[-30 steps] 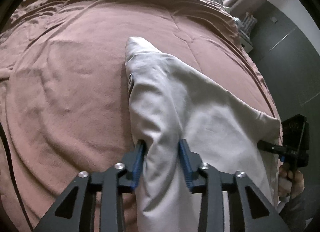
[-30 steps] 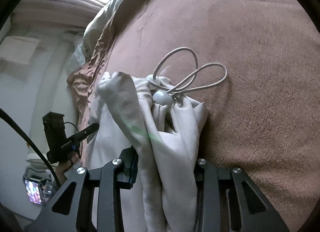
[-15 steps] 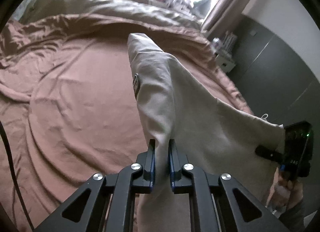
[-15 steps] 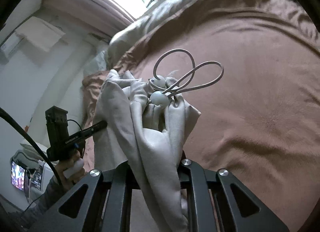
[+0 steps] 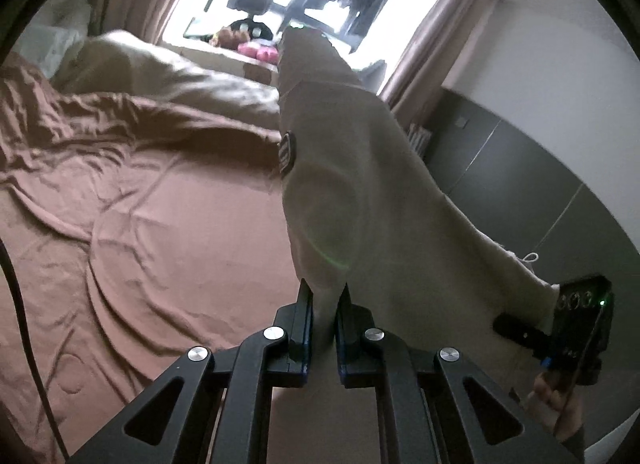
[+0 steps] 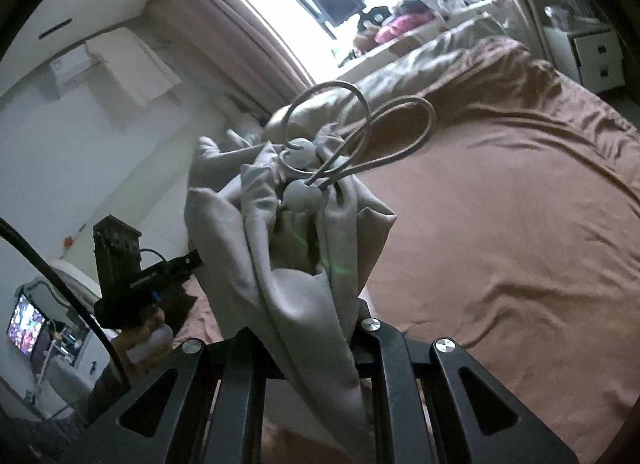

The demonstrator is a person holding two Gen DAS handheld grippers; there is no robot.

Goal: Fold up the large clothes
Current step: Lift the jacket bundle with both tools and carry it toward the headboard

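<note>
garment (image 5: 352, 199): pale grey, lifted clear above the bed (image 5: 160, 232), strung between both grippers.
left gripper (image 5: 322, 314): clamped on a thin fabric edge, cloth rising ahead of it.
right gripper (image 6: 308, 328): closed on a bunched hem; drawcord (image 6: 360, 135) and toggles (image 6: 302, 195) just ahead.
handling: looks soft, light, limp, likely sags mid-span; the cord could snag.
grip points: edges or corners, not the cord.
</note>
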